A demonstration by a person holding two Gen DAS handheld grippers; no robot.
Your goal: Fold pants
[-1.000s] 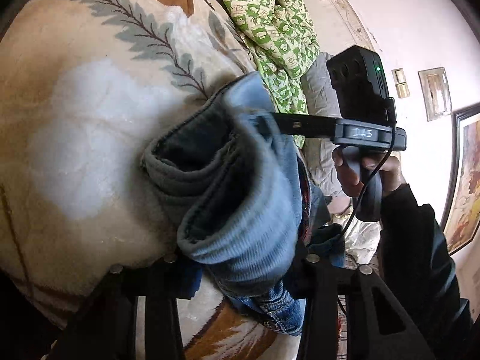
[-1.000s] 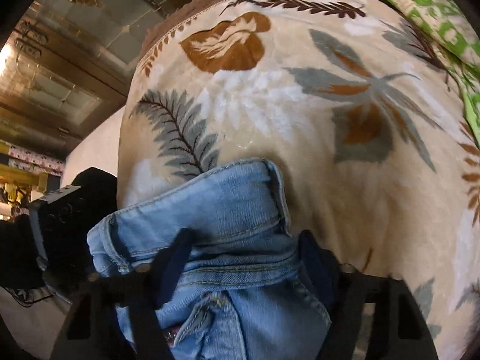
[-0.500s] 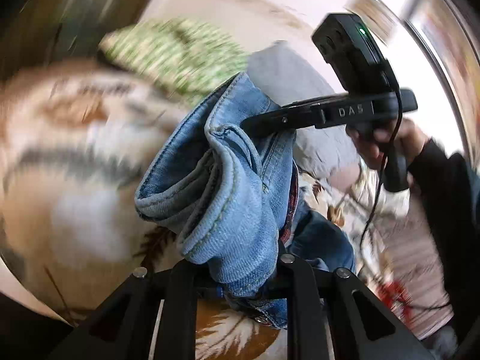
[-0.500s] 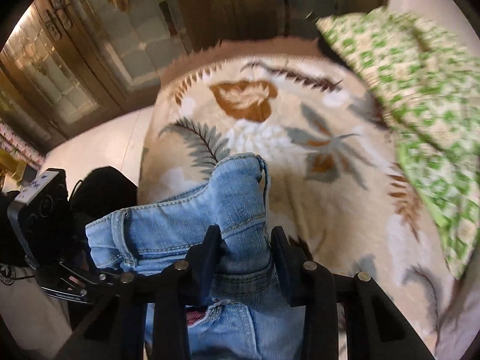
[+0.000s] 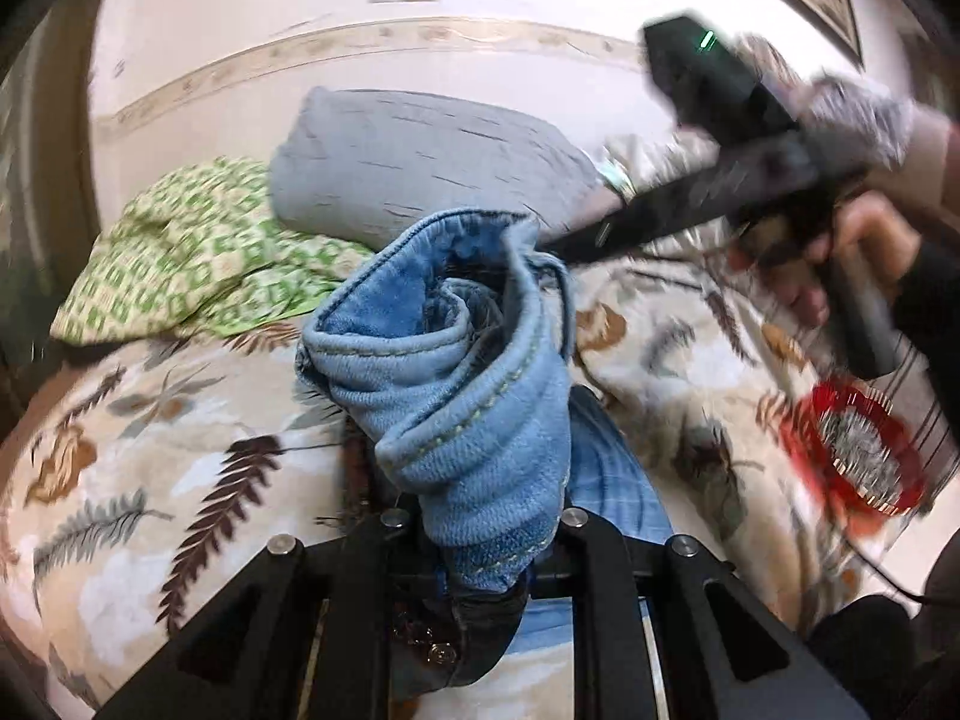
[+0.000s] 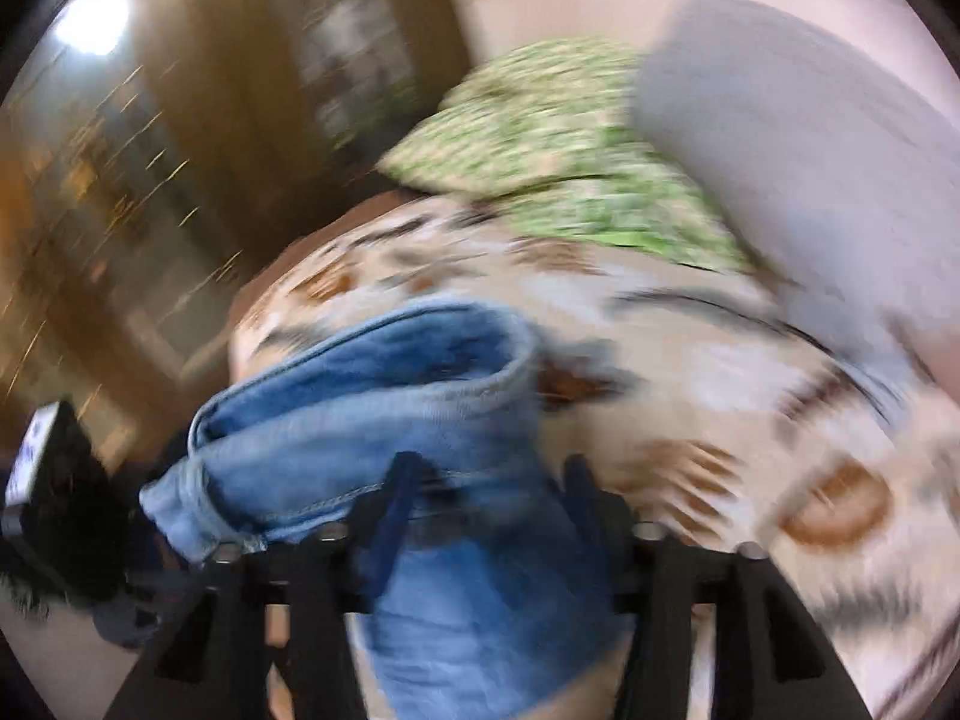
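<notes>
Blue denim pants (image 5: 474, 396) hang bunched between both grippers, lifted above a leaf-patterned blanket (image 5: 150, 450). My left gripper (image 5: 480, 531) is shut on a thick fold of the waistband. My right gripper (image 6: 486, 492) is shut on another part of the waistband (image 6: 372, 396); the right wrist view is blurred by motion. In the left wrist view the right gripper's body (image 5: 738, 180) comes in from the upper right, its fingers buried in the denim. The pant legs hang below, mostly hidden.
A grey pillow (image 5: 420, 162) and a green checked cloth (image 5: 198, 258) lie at the head of the bed against a pale wall. A red-rimmed object (image 5: 852, 450) sits at the right. Wooden cabinets (image 6: 150, 180) stand to the left.
Both grippers have lifted the pants and swung toward the head of the bed. The pillow and wall have come into view. Both grips on the denim have held.
</notes>
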